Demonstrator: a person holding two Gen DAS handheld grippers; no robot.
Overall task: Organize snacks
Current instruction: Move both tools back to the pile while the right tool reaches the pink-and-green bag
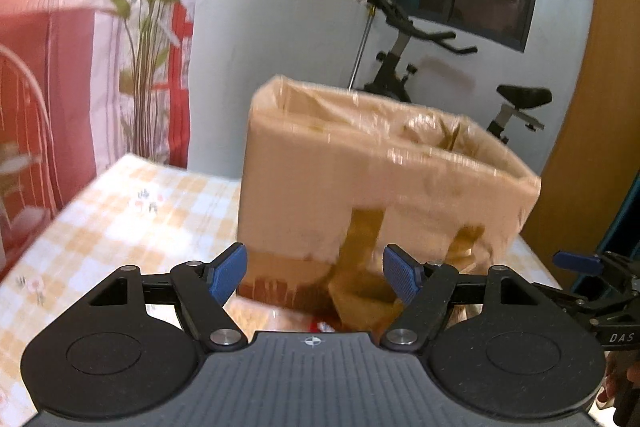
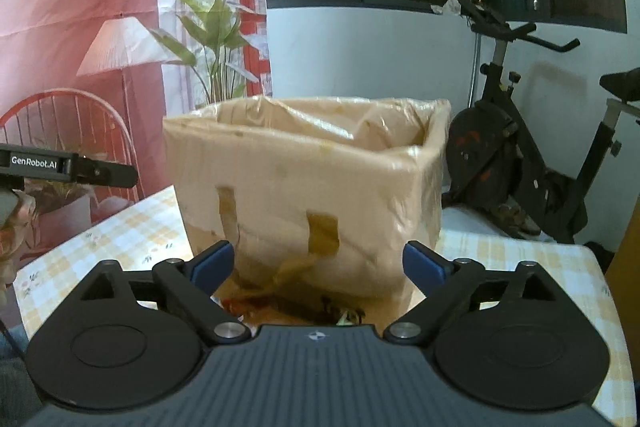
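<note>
I judge the step in hand to be the approach to the snacks [image 2: 288,301], which lie on the worktop [image 1: 120,211] just ahead of and below both fingertip pairs, at the foot of the box [image 2: 304,187]. My left hand-held gripper [image 1: 316,275] is released, nothing between its pads. My right hand-held gripper [image 2: 318,265] is released wider, also empty. The next move calls for lowering one hand-held gripper over a single packet; the packets are blurred, so choose carefully.
</note>
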